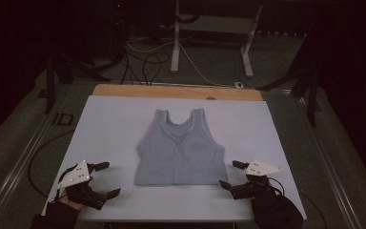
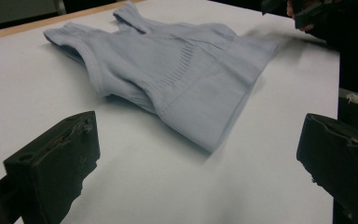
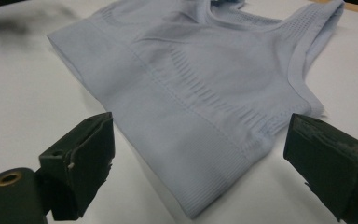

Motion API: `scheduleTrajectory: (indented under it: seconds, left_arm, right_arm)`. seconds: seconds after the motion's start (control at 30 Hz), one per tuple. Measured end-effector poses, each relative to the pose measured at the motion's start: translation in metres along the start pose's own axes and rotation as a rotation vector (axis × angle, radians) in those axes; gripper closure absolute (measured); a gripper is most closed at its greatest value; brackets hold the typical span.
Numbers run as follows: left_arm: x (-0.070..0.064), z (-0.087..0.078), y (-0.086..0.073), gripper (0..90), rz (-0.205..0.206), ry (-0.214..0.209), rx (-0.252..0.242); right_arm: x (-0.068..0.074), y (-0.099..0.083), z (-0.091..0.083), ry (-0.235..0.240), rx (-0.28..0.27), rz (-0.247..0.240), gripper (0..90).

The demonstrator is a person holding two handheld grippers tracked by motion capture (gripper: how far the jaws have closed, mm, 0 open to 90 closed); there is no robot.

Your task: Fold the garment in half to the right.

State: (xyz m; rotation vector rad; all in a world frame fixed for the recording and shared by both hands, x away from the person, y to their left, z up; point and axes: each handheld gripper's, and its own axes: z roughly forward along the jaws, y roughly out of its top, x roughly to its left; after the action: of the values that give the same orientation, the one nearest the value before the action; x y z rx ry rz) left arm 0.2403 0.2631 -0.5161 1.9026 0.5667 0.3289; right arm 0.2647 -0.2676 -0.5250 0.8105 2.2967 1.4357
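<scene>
A pale blue sleeveless crop top [image 1: 178,150] lies flat in the middle of the white sheet [image 1: 109,124], straps toward the far edge. My left gripper [image 1: 107,180] rests open near the front left, its jaws wide apart, a short way left of the top's hem corner [image 2: 209,144]. My right gripper [image 1: 232,174] is open at the front right, its jaws standing either side of the hem's right corner [image 3: 200,205] without touching it. Ribbed knit bands run across the top [image 3: 205,93].
The white sheet covers a wooden tabletop [image 1: 176,91], whose far edge shows bare. Beyond it are white desk legs [image 1: 175,43] and loose cables [image 1: 147,62] on the dark floor. Bare sheet surrounds the top on all sides.
</scene>
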Motion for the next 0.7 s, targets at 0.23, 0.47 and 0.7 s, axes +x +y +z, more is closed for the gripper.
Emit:
scheduleTrajectory:
  seconds: [0.23, 0.47, 0.7]
  left_arm:
    - [-0.0024, 0.0025, 0.0006, 0.3, 0.012, -0.017, 0.015]
    - [-0.0037, 0.0030, 0.0007, 0.3, 0.032, -0.010, 0.011]
    - [-0.0042, 0.0041, 0.0005, 0.3, 0.032, -0.011, 0.030]
  right_arm:
    - [0.0014, -0.0004, 0.0004, -0.002, 0.006, -0.024, 8.7]
    - [0.0018, -0.0007, 0.0001, -0.002, 0.006, -0.029, 8.7]
    - [0.0027, -0.0003, -0.0001, -0.001, 0.002, -0.035, 8.7]
